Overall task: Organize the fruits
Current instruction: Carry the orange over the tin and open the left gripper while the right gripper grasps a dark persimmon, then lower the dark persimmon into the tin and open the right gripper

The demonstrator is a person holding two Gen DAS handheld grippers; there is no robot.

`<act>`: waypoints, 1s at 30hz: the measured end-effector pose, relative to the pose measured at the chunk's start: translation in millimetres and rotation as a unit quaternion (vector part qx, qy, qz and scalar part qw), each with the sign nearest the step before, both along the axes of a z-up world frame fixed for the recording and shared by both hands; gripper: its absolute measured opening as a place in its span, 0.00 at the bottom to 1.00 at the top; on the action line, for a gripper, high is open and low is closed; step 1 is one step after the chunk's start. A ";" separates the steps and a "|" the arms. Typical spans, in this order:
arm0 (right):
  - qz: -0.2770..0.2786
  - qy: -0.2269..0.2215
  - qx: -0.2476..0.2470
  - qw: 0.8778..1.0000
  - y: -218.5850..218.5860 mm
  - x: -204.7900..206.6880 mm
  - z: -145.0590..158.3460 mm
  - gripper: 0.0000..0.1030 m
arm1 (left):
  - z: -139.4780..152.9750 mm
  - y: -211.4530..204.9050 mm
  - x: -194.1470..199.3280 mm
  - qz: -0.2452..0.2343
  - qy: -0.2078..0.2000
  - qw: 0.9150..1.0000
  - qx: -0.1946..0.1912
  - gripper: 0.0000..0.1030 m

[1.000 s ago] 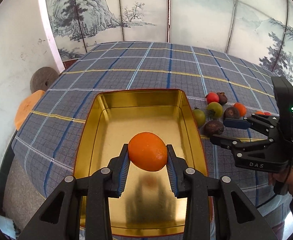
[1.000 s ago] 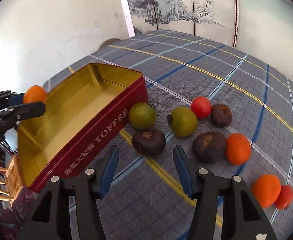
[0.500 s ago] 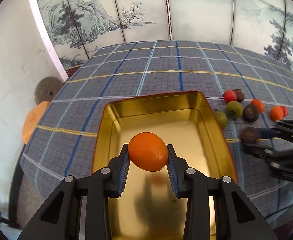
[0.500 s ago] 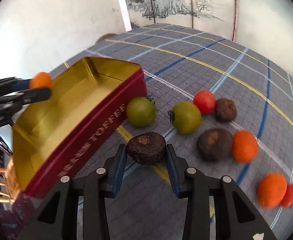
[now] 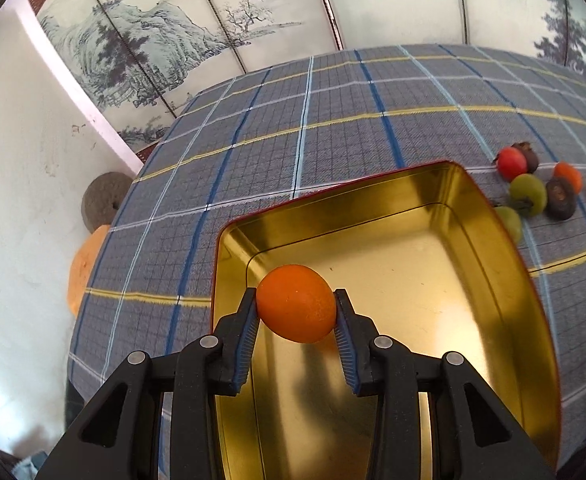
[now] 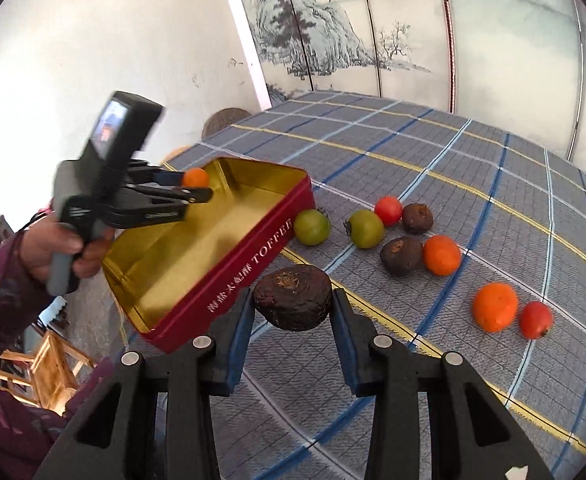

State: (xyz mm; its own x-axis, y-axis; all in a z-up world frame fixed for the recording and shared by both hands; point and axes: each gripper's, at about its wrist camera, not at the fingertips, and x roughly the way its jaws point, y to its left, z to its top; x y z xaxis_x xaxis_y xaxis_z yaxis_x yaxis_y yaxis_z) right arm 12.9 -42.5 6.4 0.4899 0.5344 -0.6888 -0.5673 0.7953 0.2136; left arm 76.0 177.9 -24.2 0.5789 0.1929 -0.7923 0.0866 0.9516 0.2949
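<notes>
orange fruit [image 5: 296,309], dark brown fruit [image 6: 291,297], red-and-gold tin [image 6: 253,256], grey-blue plaid tablecloth [image 5: 333,128].

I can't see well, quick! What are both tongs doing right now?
Left tongs: closed on the round orange fruit.
Right tongs: closed on the wrinkled dark brown fruit.

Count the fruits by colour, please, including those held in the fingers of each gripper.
Orange: 3
Dark brown: 3
Green: 2
Red: 2
Total: 10
</notes>
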 end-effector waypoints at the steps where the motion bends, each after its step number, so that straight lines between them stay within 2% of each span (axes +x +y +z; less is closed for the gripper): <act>1: 0.002 -0.001 0.001 1.000 0.2 -1.6 0.6 0.35 | -1.6 -0.2 3.4 -0.001 0.001 1.000 0.007 0.39; 4: 0.007 -0.002 0.002 1.000 3.3 -5.3 4.0 0.35 | -3.5 -0.5 10.7 -0.003 -0.002 1.000 0.024 0.45; 7: 0.010 -0.002 0.001 1.000 8.2 -7.7 5.7 0.35 | -3.9 -0.7 16.1 -0.007 -0.009 0.999 0.035 0.59; 11: 0.012 -0.002 0.003 1.000 11.8 -8.7 7.9 0.35 | -1.3 -0.8 20.0 -0.006 -0.019 0.999 0.040 0.64; 19: 0.025 -0.010 0.008 1.000 24.4 -2.7 18.2 0.35 | 6.0 13.0 9.2 0.009 -0.025 1.000 0.003 0.66; 26: 0.052 -0.012 0.015 0.998 49.8 13.5 22.4 0.35 | 21.7 35.5 -20.0 0.047 -0.047 0.997 -0.049 0.66; 30: 0.071 -0.006 0.020 0.997 71.7 30.1 19.7 0.35 | 27.7 39.7 -38.6 0.058 -0.060 0.995 -0.057 0.66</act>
